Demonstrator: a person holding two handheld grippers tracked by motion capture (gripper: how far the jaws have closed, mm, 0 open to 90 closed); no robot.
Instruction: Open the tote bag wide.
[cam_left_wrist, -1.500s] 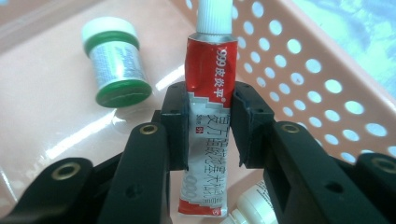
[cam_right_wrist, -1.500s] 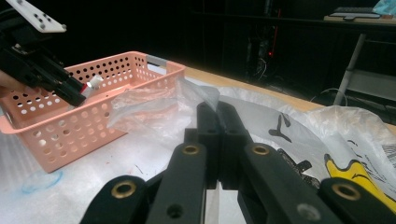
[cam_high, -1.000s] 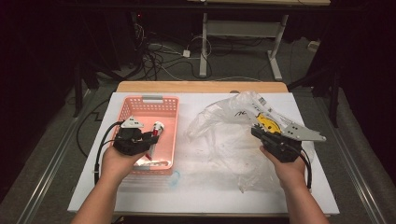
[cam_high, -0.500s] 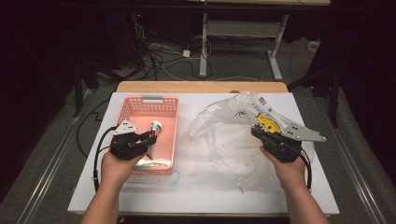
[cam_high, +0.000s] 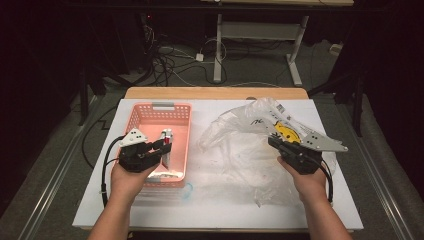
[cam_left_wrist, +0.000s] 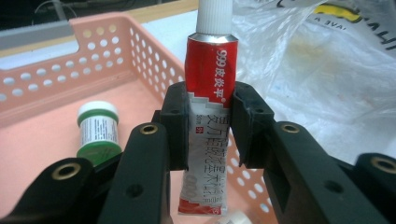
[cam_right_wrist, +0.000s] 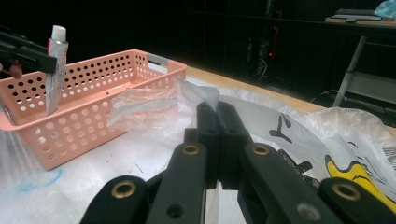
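Held upright, cap up, in the clamped left claw (cam_left_wrist: 208, 128): red-and-white ointment tube (cam_left_wrist: 208, 119), hanging over the pink perforated plastic basket (cam_high: 176, 112), straight down to drop; right claw (cam_right_wrist: 218, 122) pinching the clear plastic bag (cam_high: 235, 145)

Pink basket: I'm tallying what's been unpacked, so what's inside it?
A green-lidded jar lies inside the pink basket; the left gripper holds a red-and-white tube over it, hiding part of the floor.
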